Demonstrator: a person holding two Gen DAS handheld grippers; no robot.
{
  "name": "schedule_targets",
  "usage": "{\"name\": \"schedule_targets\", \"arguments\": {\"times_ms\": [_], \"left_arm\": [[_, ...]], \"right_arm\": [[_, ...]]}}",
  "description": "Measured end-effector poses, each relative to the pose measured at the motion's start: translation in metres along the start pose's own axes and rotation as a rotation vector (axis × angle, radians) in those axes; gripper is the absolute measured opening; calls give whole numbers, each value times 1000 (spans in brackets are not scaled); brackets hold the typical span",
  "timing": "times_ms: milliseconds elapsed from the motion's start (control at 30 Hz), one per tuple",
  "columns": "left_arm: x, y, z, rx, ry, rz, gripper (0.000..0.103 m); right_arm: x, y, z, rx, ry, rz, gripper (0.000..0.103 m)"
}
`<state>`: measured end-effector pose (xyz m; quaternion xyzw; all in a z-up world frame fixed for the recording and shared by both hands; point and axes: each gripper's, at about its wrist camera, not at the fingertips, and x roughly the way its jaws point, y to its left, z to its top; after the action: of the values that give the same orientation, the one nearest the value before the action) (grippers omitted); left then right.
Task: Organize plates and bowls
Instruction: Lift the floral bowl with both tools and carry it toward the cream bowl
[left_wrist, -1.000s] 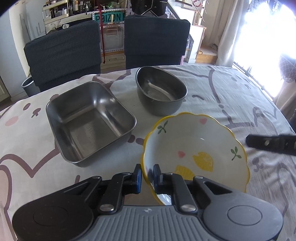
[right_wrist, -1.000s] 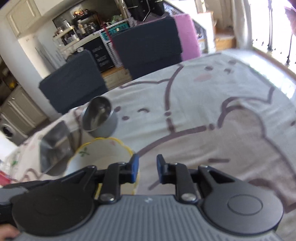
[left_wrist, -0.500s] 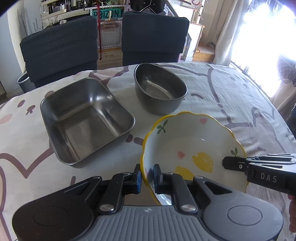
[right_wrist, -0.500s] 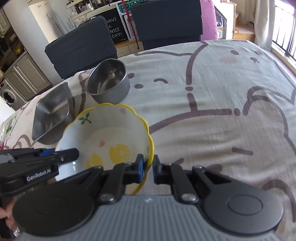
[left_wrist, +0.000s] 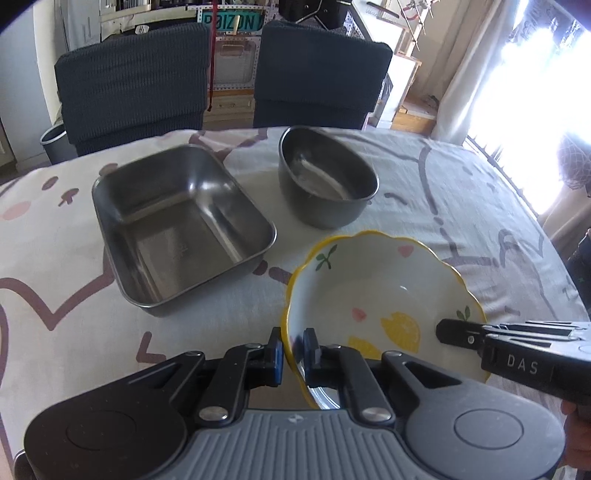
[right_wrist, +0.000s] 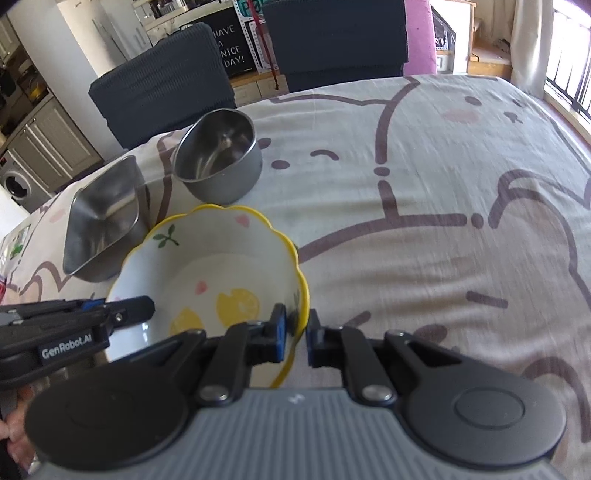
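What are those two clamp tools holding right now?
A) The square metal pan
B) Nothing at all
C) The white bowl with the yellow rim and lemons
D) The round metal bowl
C: the left gripper pinches one side of the lemon-patterned bowl's yellow rim and the right gripper pinches the opposite side, while the rectangular steel pan and the round steel bowl sit untouched on the tablecloth.

We see a table under a pale tablecloth (right_wrist: 424, 155) printed with cartoon outlines. Behind its far edge we note two dark chairs (left_wrist: 136, 77) side by side, a letter board (right_wrist: 231, 50), a washing machine (right_wrist: 16, 182) and a curtain (left_wrist: 476, 74).
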<state>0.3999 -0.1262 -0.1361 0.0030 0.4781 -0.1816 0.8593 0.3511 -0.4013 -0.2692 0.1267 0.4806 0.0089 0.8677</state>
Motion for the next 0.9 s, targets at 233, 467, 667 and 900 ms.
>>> {"name": "schedule_targets", "arguments": {"times_ms": [233, 467, 667, 900], "left_arm": [[-46, -8, -1, -13, -69, -9, 10], [-109, -12, -18, -35, -120, 8, 9], [-164, -1, -42, -67, -172, 8, 8], [-215, 15, -83, -101, -204, 18, 8]], "right_arm": [[-41, 8, -3, -35, -54, -4, 13], [-92, 18, -23, -16, -110, 35, 13], [-135, 38, -48, -51, -156, 81, 12], [-170, 62, -85, -82, -172, 134, 12]]}}
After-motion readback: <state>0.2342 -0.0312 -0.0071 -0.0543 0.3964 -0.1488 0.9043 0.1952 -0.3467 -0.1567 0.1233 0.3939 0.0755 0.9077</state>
